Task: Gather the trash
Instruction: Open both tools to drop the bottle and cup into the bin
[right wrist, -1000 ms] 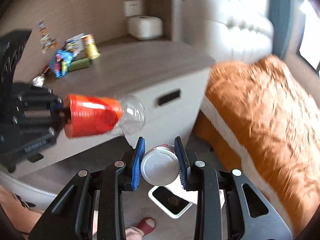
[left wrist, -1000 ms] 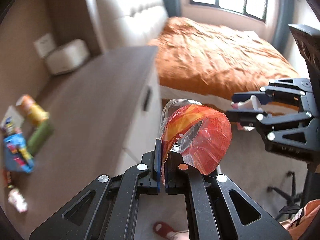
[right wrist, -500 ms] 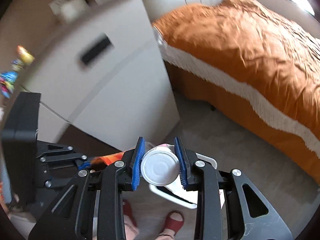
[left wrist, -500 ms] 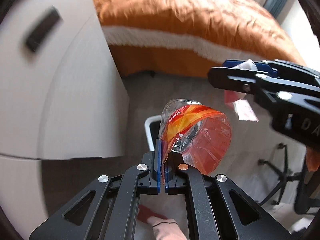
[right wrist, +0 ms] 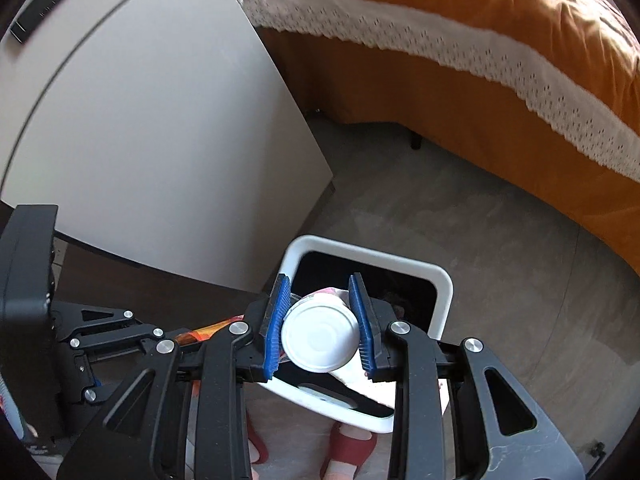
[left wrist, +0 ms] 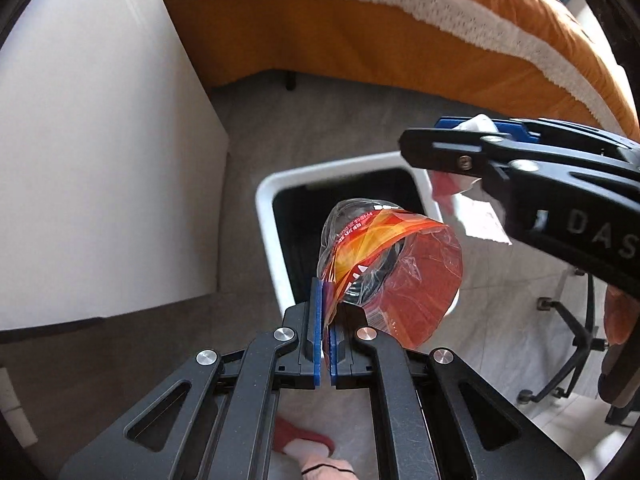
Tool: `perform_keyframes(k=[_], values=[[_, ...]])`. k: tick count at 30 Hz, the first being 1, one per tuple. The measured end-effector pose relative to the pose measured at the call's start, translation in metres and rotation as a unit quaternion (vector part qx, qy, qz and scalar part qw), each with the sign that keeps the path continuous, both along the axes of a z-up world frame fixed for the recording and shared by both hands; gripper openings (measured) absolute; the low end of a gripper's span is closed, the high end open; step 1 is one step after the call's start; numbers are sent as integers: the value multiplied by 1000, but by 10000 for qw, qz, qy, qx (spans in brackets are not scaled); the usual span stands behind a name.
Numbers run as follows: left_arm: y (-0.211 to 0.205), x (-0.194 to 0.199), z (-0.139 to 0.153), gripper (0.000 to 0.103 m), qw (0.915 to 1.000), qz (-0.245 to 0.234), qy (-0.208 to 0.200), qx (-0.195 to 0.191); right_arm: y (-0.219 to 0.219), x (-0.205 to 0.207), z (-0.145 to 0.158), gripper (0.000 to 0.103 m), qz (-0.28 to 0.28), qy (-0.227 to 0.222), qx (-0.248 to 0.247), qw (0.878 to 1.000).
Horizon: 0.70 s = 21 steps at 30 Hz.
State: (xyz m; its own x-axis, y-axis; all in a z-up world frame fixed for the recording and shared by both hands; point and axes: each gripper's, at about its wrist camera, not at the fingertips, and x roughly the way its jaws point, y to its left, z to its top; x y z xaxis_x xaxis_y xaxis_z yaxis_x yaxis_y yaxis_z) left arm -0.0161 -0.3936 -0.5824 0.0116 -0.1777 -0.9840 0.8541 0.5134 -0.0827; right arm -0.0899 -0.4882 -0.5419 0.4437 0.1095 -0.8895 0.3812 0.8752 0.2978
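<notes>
The crushed plastic bottle (left wrist: 384, 264) is hanging in my left claw (left wrist: 326, 312), clamped by its orange label, above the white trash bin (left wrist: 268, 216). My right claw (right wrist: 320, 320) is gripping a white cup (right wrist: 319, 338) over the bin too.

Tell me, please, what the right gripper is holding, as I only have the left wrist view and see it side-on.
Observer: The right gripper is shut on a white cup, whose round flat base faces the camera.
Operator: Thank you. Is it over the bin?
Observer: Yes, the cup hangs over the dark opening of the white bin, towards its left side.
Operator: Does my bottle show there?
Observer: Only a sliver of the bottle, its orange label, shows left of the bin's rim.
</notes>
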Motion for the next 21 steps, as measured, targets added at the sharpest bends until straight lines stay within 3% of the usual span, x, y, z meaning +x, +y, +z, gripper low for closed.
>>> perform_keyframes(k=[1,2,3,4,5,10,18,21], values=[[1,1,-5,2,10000,6,55,-3,0,0,-5,33,8,30,-16,10000],[2,1,-10,4,9999,8,119,-20,-2,-1,-8,41,1,40,-52,10000],[0,1,-16,16,9997,23,227,-2,-3,-3,-11,57,-19,37,-92,9999],[3,2,-20,36,9996,40,292,41,-4,-4,-14,93,-78,79,-184,9998],[3,2,-26,96,9993,58,355,128,-6,-6,-15,99,-162,98,-339,9992],[1,-3,-30,97,9997,5,203,136,-13,-12,-15,99,-289,266,-533,9978],[0,-4,5,98,10000,-14,37,-17,-9,-18,14,99,-168,174,-732,9970],[5,-7,33,97,9999,-20,-64,-110,-9,-22,31,99,-201,120,-766,9968]])
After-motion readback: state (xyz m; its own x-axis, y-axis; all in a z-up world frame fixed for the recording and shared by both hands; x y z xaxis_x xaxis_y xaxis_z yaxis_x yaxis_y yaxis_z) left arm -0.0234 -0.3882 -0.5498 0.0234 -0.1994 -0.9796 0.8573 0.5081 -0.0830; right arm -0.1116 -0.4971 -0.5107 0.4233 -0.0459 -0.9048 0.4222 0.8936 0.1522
